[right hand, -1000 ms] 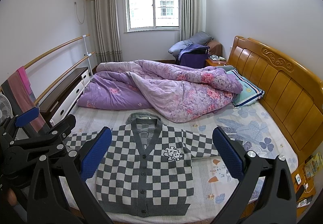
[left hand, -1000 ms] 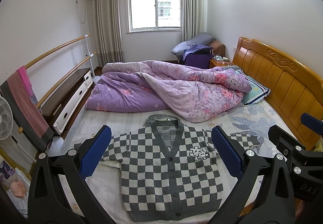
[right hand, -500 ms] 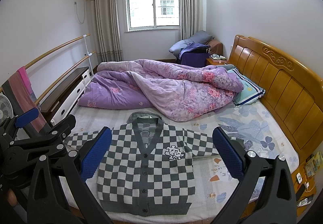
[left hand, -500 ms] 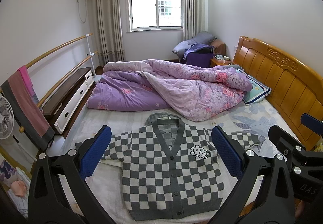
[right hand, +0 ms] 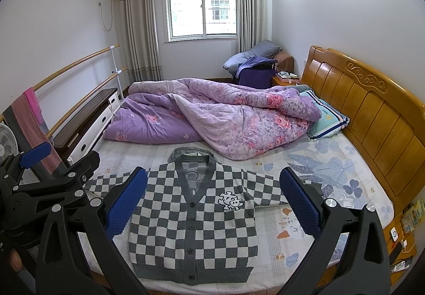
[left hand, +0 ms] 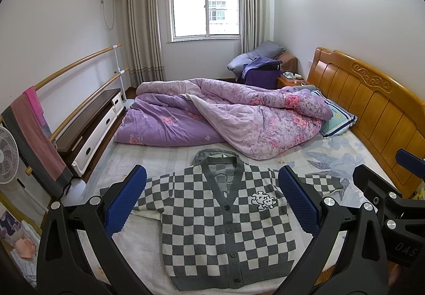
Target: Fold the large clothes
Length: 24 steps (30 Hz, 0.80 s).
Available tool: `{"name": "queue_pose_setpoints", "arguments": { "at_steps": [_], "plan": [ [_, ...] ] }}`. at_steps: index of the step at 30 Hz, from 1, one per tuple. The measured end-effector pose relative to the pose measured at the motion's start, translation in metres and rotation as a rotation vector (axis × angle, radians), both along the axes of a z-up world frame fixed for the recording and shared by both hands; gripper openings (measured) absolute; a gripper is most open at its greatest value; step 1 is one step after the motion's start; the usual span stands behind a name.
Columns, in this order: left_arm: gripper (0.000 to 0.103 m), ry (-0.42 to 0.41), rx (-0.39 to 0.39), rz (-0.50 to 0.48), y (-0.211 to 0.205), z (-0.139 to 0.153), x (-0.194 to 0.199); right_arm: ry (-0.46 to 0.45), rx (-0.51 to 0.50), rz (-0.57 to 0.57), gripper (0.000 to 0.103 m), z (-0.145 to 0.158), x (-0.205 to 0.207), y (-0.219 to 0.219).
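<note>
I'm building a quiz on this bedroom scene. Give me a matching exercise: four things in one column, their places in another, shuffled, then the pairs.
Things:
1. cardigan
2. quilt
3. pillow
4. towel

Places:
A. draped over the wooden rail
B. by the headboard
C. flat on the near part of the bed
D. bunched beyond the cardigan

Pairs: 1-C, 2-D, 3-B, 4-A
</note>
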State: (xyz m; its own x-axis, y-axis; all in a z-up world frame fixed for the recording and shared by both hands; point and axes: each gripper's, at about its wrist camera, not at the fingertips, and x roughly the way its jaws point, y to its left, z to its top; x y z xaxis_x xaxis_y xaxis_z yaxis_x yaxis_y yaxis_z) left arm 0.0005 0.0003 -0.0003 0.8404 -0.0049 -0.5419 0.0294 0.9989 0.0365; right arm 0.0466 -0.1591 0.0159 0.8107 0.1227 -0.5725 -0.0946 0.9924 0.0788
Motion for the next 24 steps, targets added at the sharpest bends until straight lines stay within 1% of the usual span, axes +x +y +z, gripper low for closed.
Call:
{"name": "queue_pose_setpoints", "arguments": {
  "at_steps": [14, 16, 24],
  "plan": [
    [0.099, 0.006, -0.001, -0.001, 0.000, 0.000, 0.000, 0.005, -0.004, -0.005, 0.096, -0.001, 0.002, 0.008],
    [0.099, 0.006, -0.002, -0.003, 0.010, -0.009, -0.009, 0.006, -0.003, -0.005, 0.096, -0.002, 0.002, 0.007],
    [0.099, 0.008, -0.003, -0.004, 0.012, -0.014, -0.006, 0.011, -0.003, -0.010, 0.096, -0.003, 0.003, 0.007]
  ]
}}
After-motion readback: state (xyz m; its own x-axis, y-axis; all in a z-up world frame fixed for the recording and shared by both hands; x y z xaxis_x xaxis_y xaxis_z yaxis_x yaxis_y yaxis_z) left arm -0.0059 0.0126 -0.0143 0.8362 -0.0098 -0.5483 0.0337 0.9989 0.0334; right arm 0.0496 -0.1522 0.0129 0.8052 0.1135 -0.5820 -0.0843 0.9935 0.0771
